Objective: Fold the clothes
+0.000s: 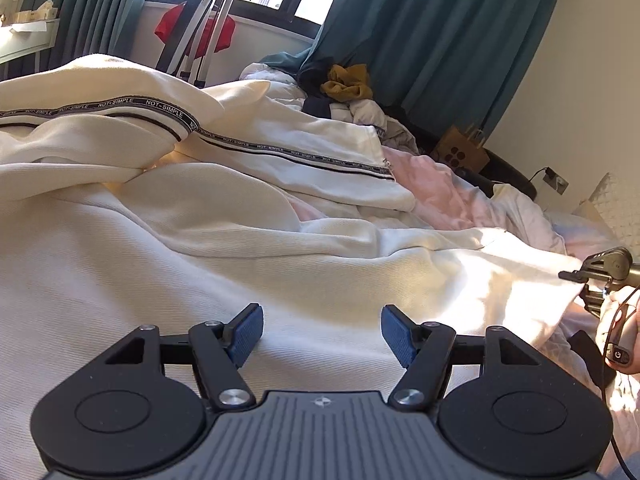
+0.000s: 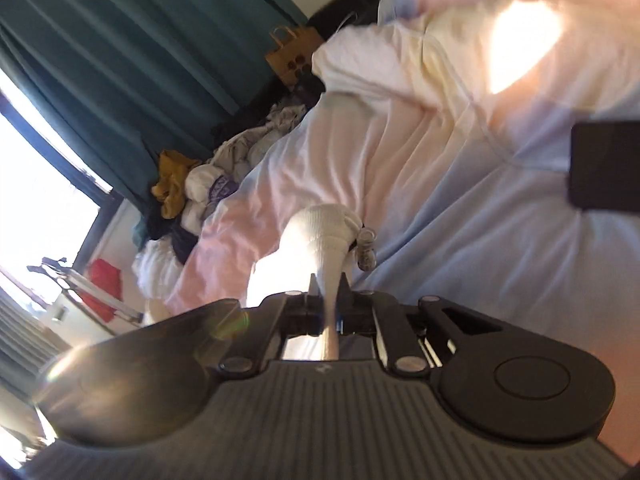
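Item: cream garment — ribbed knit with a black band of tape reading "NOT-SIMPLE" along a seam. It lay spread and rumpled across the bed, over pink and pale blue bedding, one part folded back on itself at the upper left of the left wrist view.

Left gripper: released, its blue pads wide apart and poised just above the cream cloth, with nothing between them.

Right gripper: clenched on a bunched edge of the cream garment, the cloth drawn up into a narrow twist between the closed fingers; a small metal zip pull hung just beside the gathered bulge. In the left wrist view the same gripper appeared at the far right edge of the garment, where the cloth rose toward it.

Also present: a heap of mixed clothes with a mustard piece at the far end of the bed; teal curtains; a brown paper bag near the wall; a red cloth on a metal rack below the window; a dark flat rectangle on the bedding — its nature could not be told.
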